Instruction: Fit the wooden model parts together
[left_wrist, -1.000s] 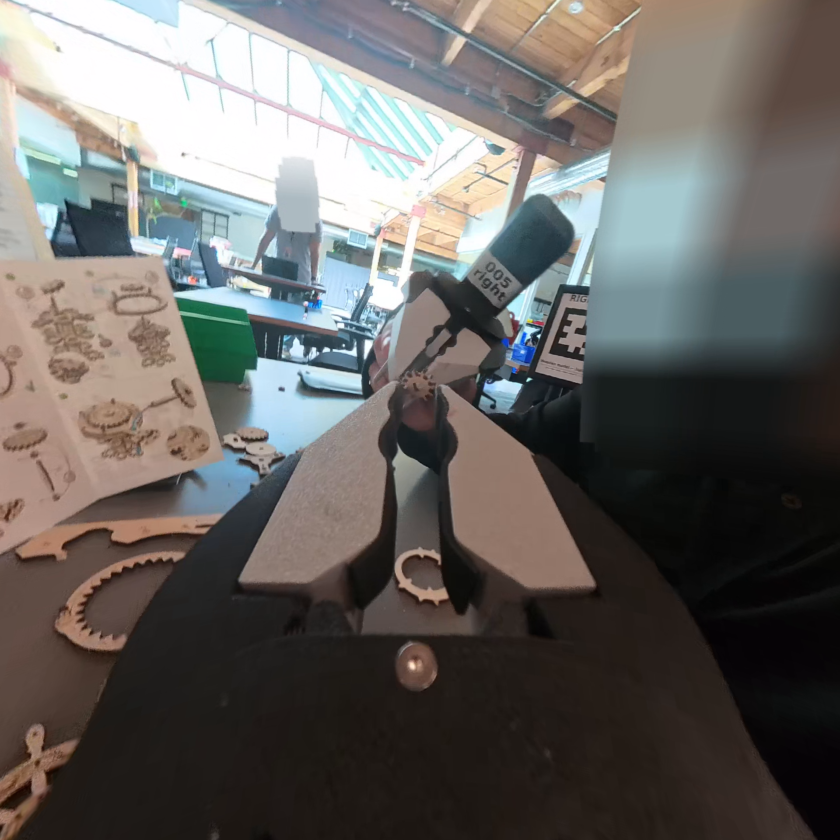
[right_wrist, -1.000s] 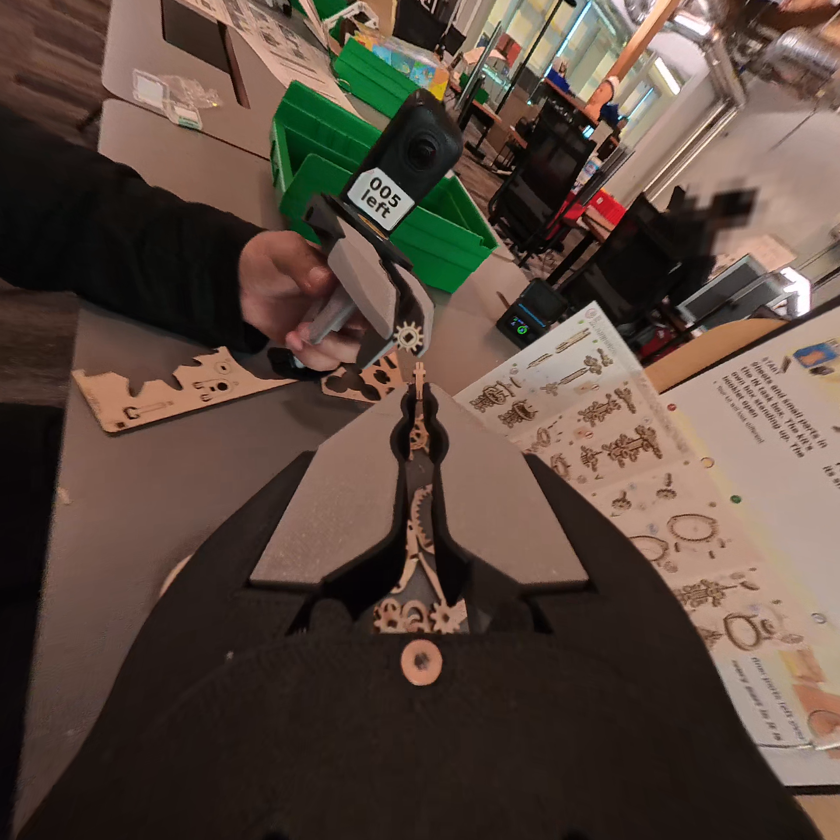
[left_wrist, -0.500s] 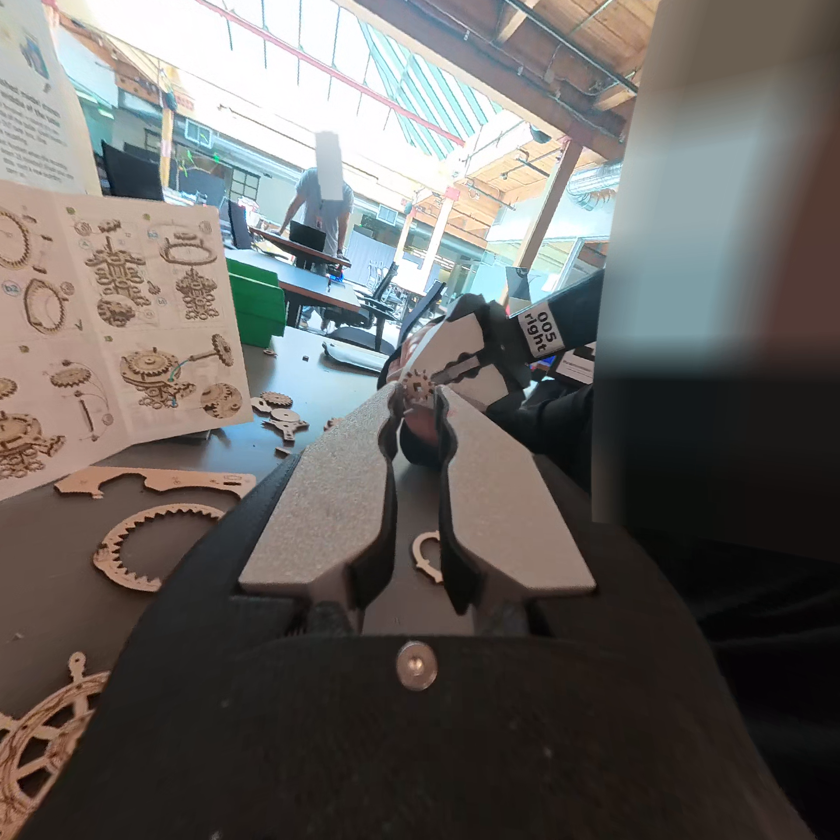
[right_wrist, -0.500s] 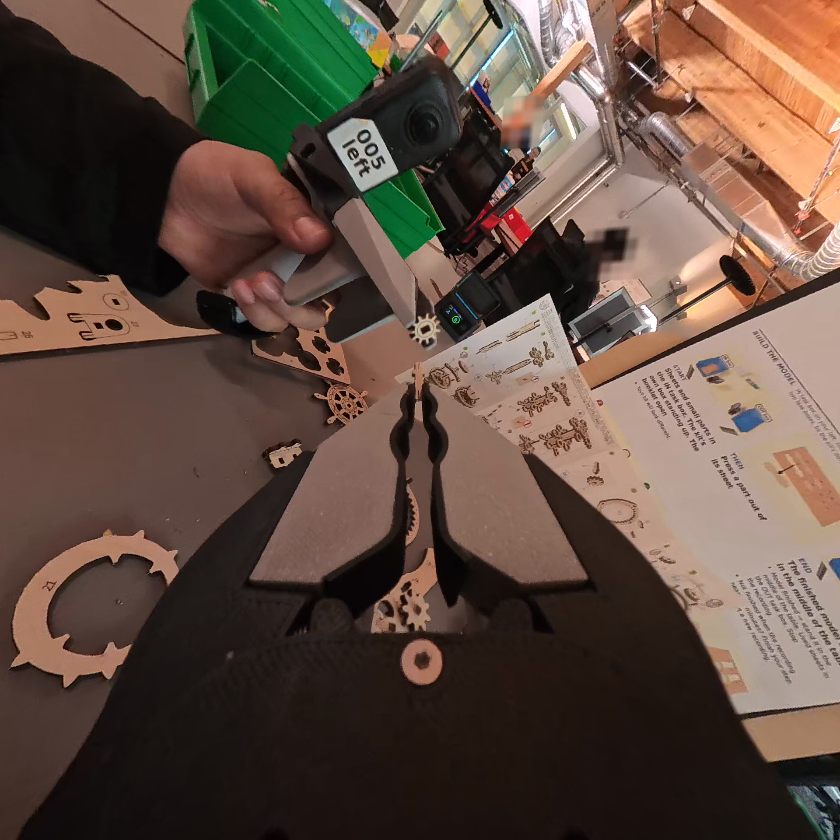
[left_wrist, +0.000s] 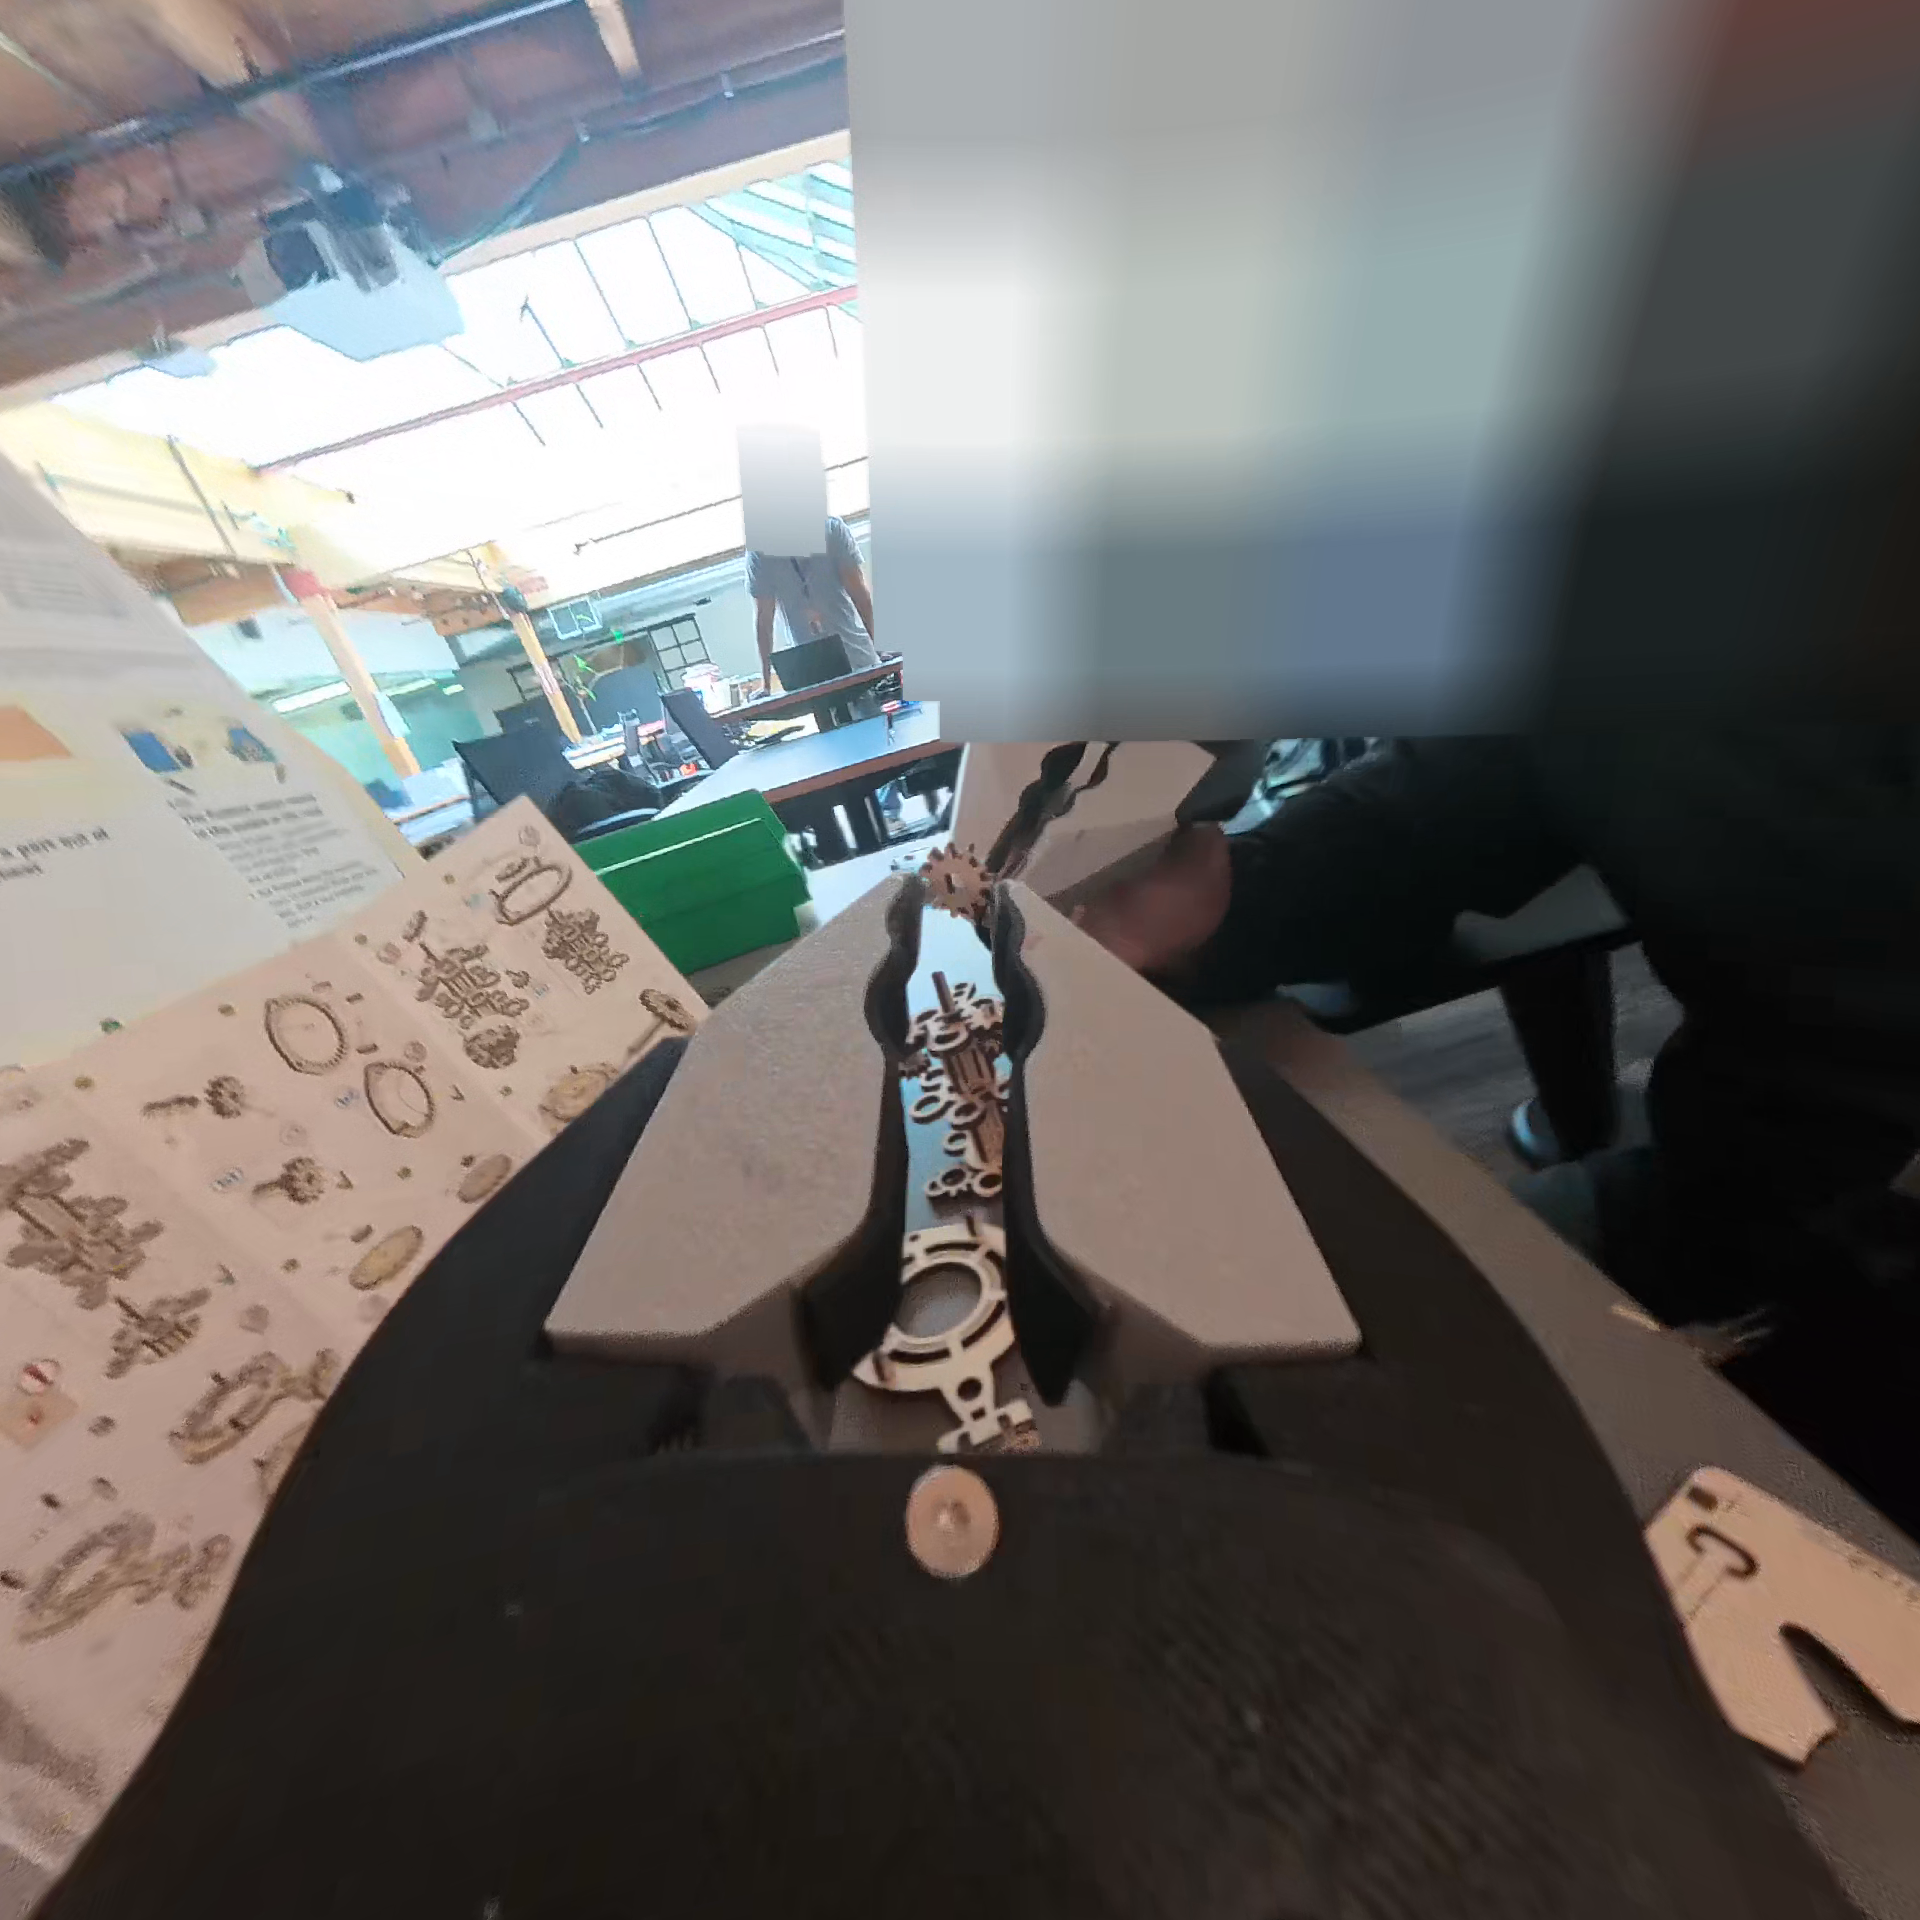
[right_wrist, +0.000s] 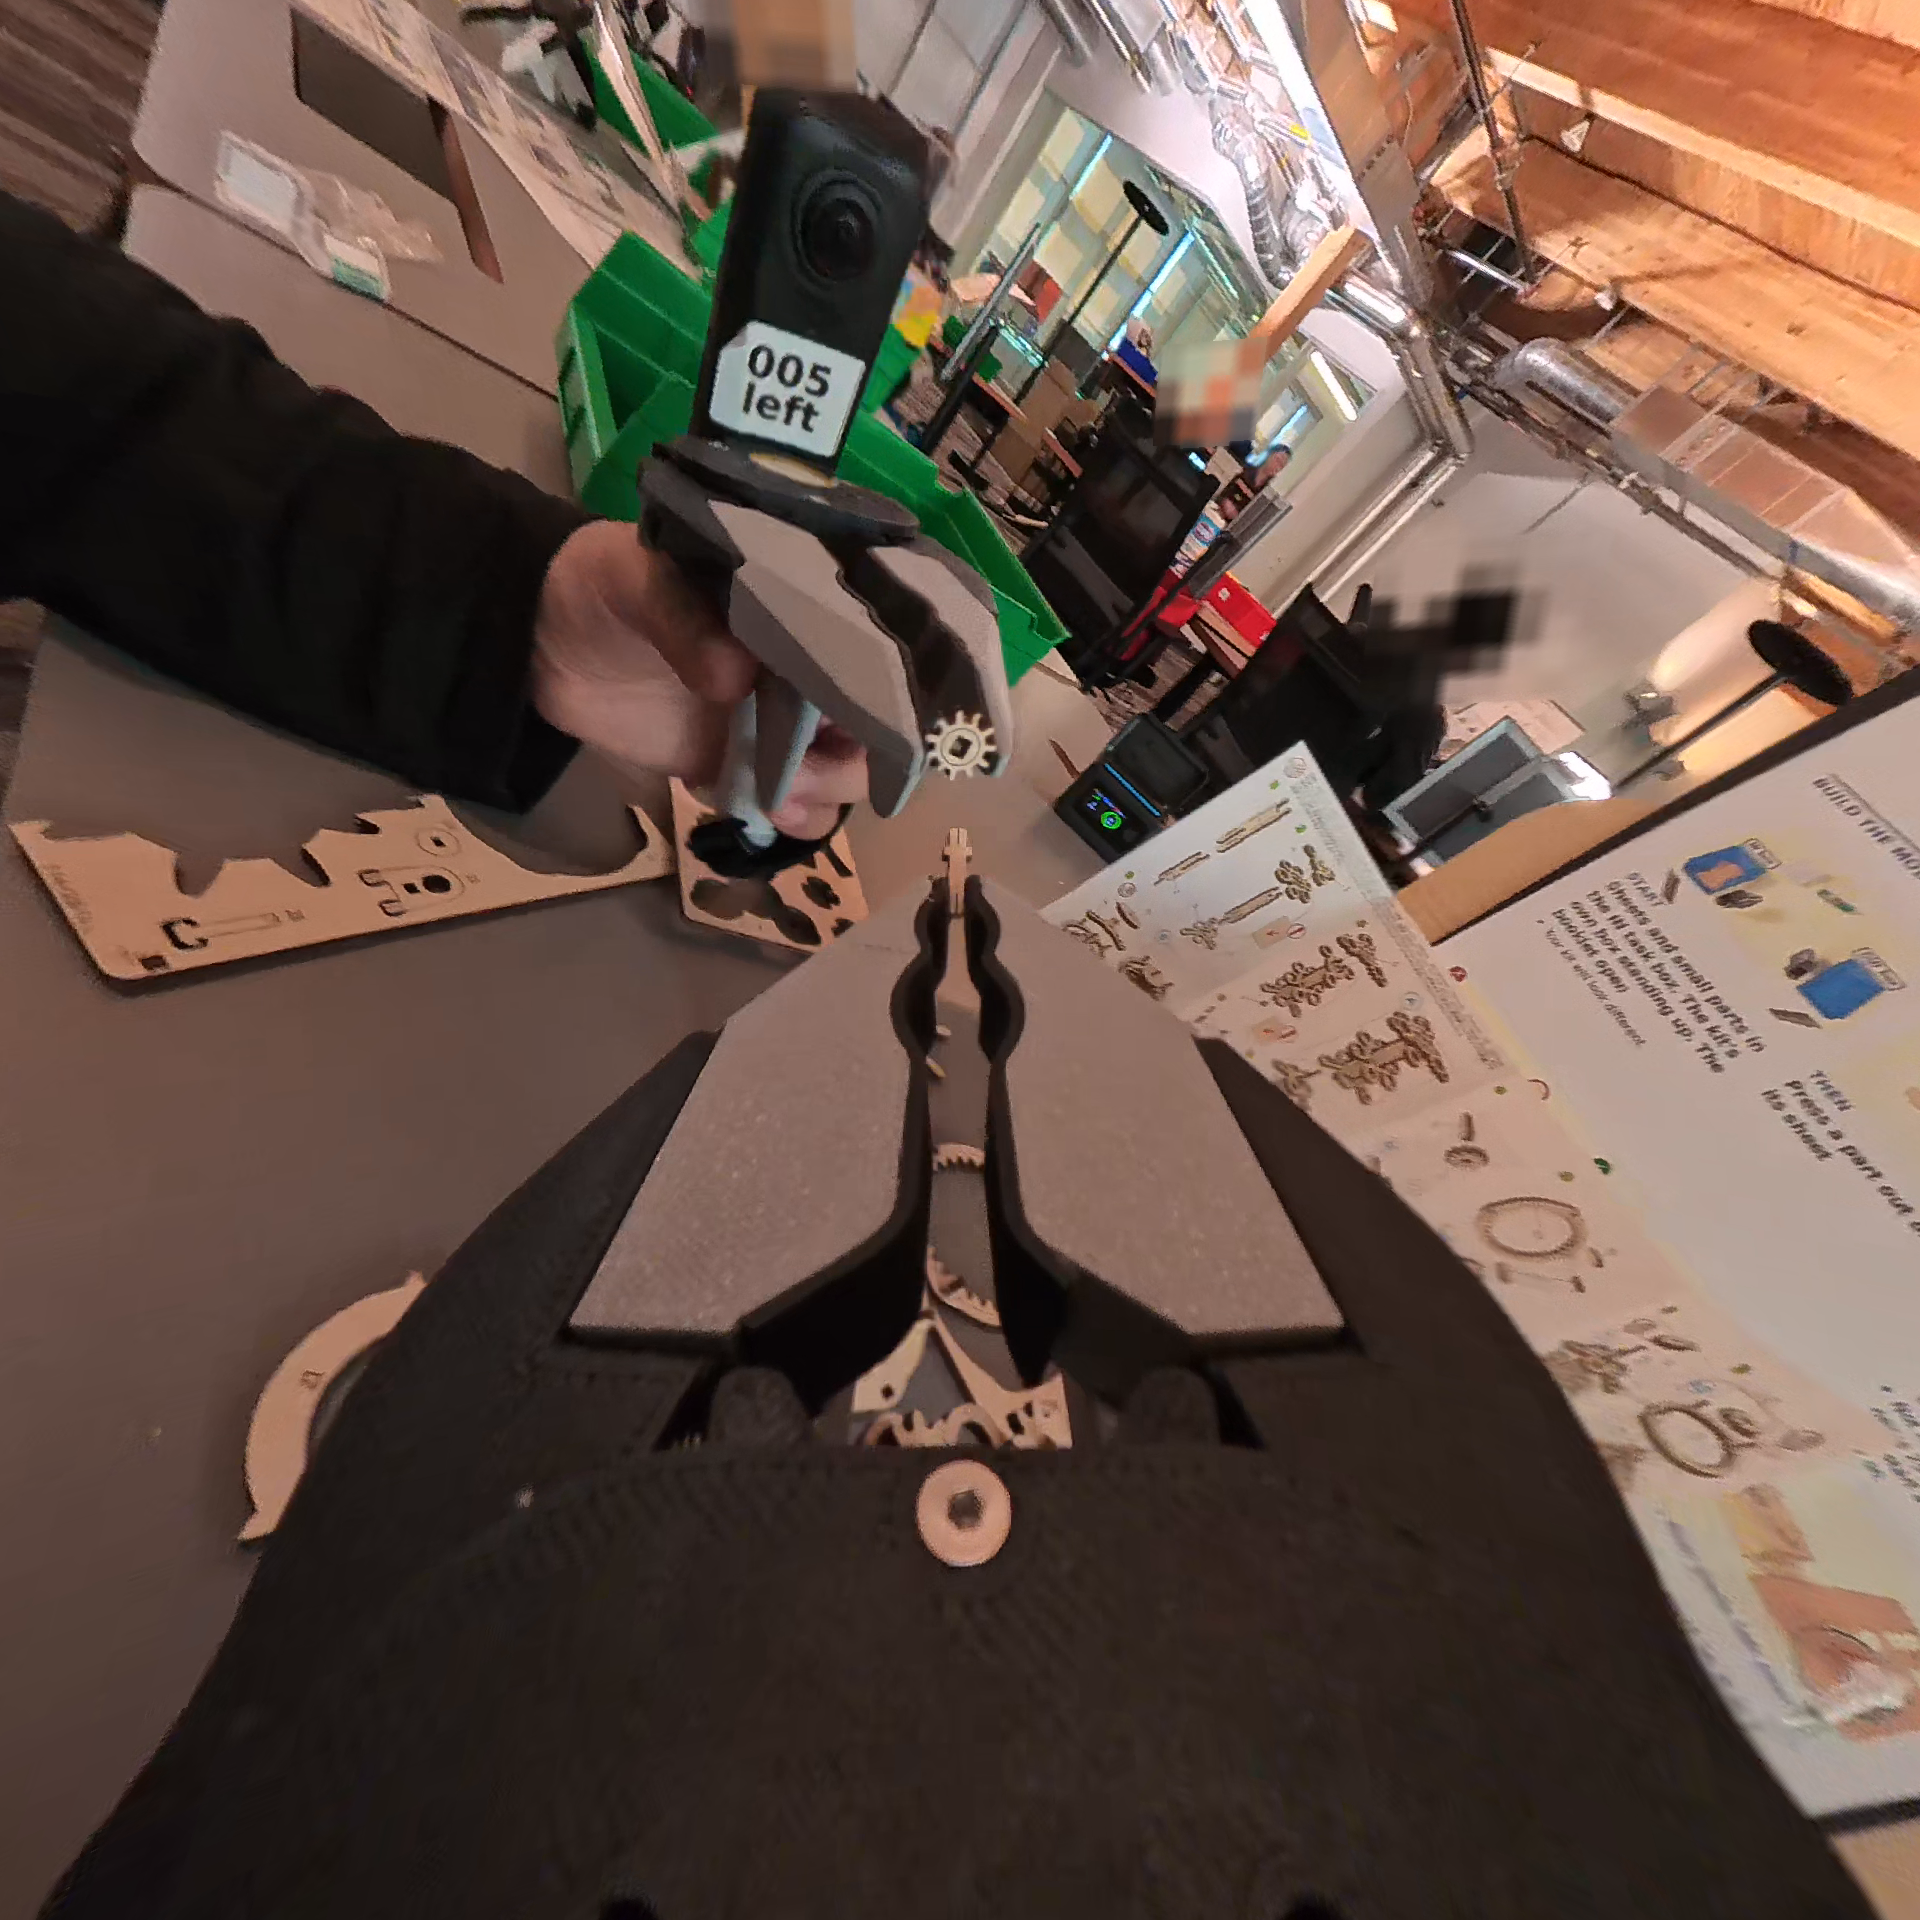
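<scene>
My left gripper (left_wrist: 957, 894) is shut on a small wooden gear (left_wrist: 956, 880) held at its fingertips. The right wrist view shows the same gripper (right_wrist: 951, 753) and the gear (right_wrist: 960, 745) facing the camera, its square centre hole visible. My right gripper (right_wrist: 954, 894) is shut on a thin wooden axle piece (right_wrist: 953, 868) that sticks up past the fingertips. The axle tip sits a short way below the gear, apart from it. In the left wrist view the right gripper (left_wrist: 1023, 831) shows just behind the gear, partly hidden by a blurred patch.
Loose wooden parts (left_wrist: 961, 1091) and a ring piece (left_wrist: 935, 1309) lie on the grey table (right_wrist: 260, 1091). Emptied wooden sheets (right_wrist: 312, 894) lie at left. An instruction leaflet (right_wrist: 1351, 997) and a poster (right_wrist: 1766, 1039) stand at right. Green bins (right_wrist: 644, 384) sit behind. Both grippers' tips are close together, under 4 cm apart.
Both grippers have swung round while holding their parts. The left gripper now stands more upright and the gear hangs above the axle tip, slightly farther from it than before.
</scene>
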